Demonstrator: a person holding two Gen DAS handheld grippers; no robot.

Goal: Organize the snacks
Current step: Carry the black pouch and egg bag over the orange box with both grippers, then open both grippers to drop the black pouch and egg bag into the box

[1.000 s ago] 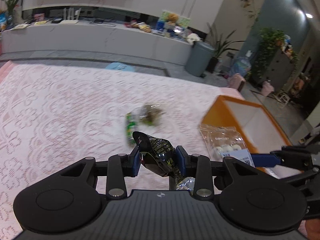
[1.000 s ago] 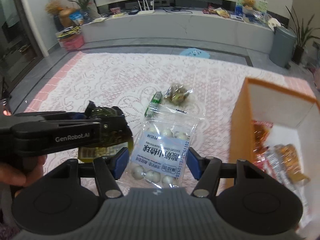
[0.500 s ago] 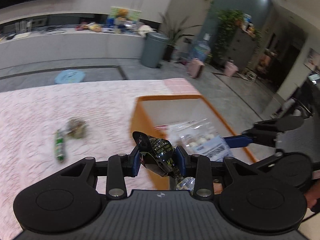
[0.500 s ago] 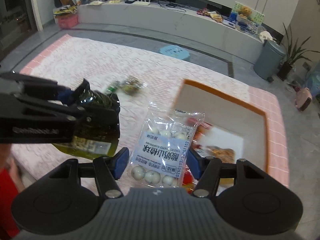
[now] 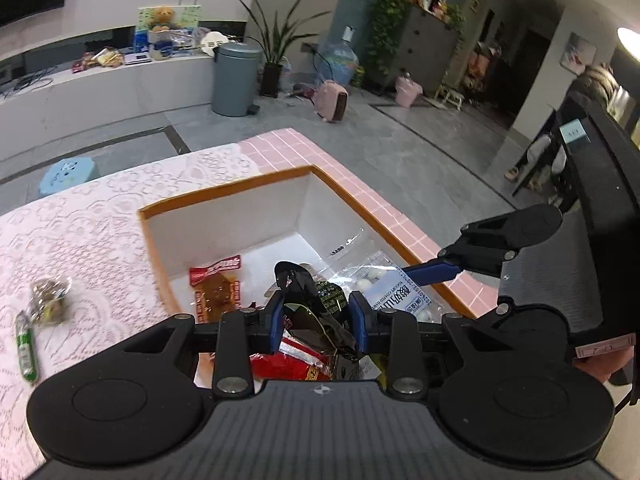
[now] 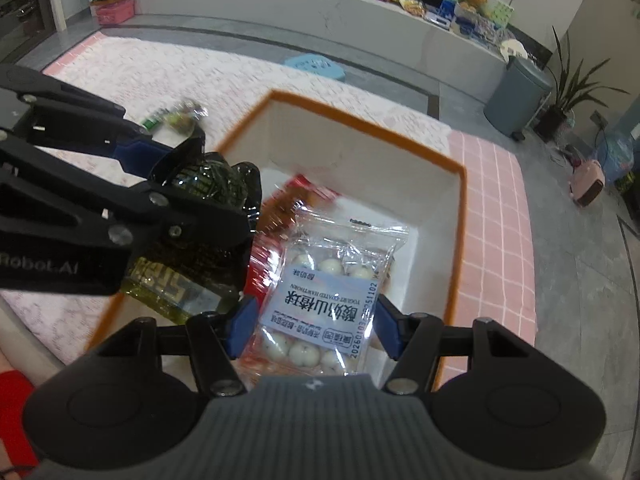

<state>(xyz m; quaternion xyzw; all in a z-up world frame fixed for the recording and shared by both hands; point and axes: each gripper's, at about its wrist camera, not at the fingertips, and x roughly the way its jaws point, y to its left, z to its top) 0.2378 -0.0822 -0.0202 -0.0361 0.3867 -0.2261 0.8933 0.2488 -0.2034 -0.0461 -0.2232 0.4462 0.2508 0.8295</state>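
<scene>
Snacks are hovering over the orange-rimmed box (image 5: 224,196) right now, one in each gripper. The left gripper (image 5: 316,316) is pinching a dark crinkly foil packet (image 5: 316,304) between its blue pads, jaws narrow and clamped on it, and it's hanging above the near end of the box. In the right wrist view that same packet (image 6: 200,216) is showing up at the box's left wall, with a yellowish clear bit dangling under it.

The right gripper (image 6: 312,328) is holding a clear bag of white yogurt-coated balls (image 6: 332,280) with a pale blue label, jaws set about the width of the bag and gripping its sides. It's sitting right above the box's white interior (image 6: 432,216), just beside the foil packet. From the left camera the bag (image 5: 384,288) is poking in from the box's right edge, with one blue finger of the right gripper (image 5: 436,270) running along it.

Inside the box, a red-and-orange sachet (image 5: 218,284) is lying on the white floor toward the left wall, and more red wrappers (image 5: 288,356) are bunching up under the left gripper.

Outside the box, to its left on the pink lace cloth covering the surface (image 5: 80,216), a small clear-wrapped snack (image 5: 48,296) and a green stick packet (image 5: 25,346) are lying close together, a bit blurry.
</scene>
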